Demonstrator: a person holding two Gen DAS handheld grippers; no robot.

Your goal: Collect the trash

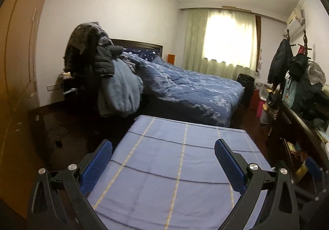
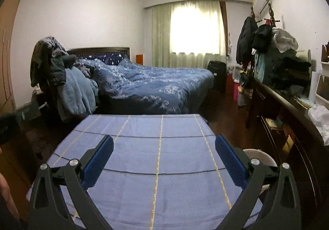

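My left gripper (image 1: pixel 163 144) is open and empty above a table covered with a blue checked cloth (image 1: pixel 174 160). My right gripper (image 2: pixel 164 140) is open and empty above the same cloth (image 2: pixel 156 147). No trash shows on the cloth. A crumpled white plastic bag (image 2: pixel 319 119) lies on the dark sideboard at the right. A round whitish bin rim (image 2: pixel 260 155) shows beside the table's right edge, behind the right finger.
A bed with a blue duvet (image 1: pixel 185 90) stands beyond the table. A chair piled with coats (image 1: pixel 98 61) is at its left. A dark sideboard with heaped clothes (image 2: pixel 287 74) runs along the right wall. A wooden wardrobe (image 1: pixel 16 55) fills the left. Dark wood floor (image 1: pixel 67 133) surrounds the table.
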